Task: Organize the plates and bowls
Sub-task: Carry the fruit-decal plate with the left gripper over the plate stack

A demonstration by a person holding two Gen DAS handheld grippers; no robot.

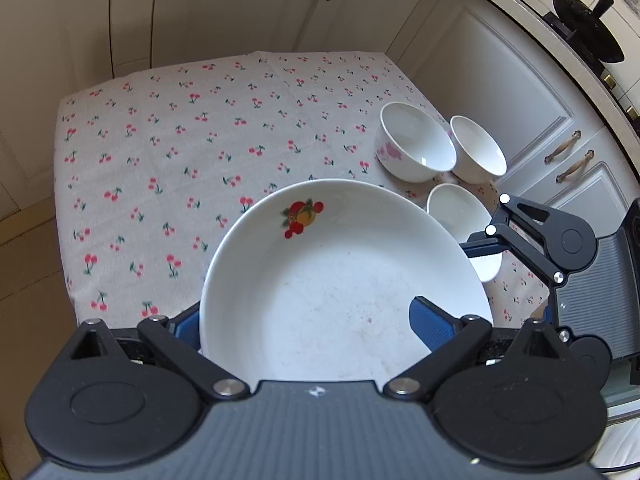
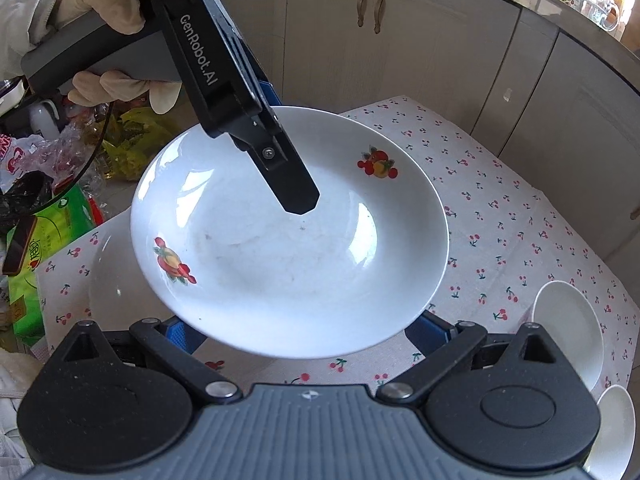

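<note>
left gripper: clamped across fruit-print plate rim | right gripper: same plate, grip unclear | plate above cherry tablecloth | three bowls beside

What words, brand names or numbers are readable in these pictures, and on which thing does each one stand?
"GenRobot.AI": on the black body of the left gripper, right wrist view.
Green package, far left: printed characters, too blurred to read.
Red and white bag: large letters, cut off, unreadable.
Plate: no text, only fruit pictures.
Left wrist view: no text.
</note>
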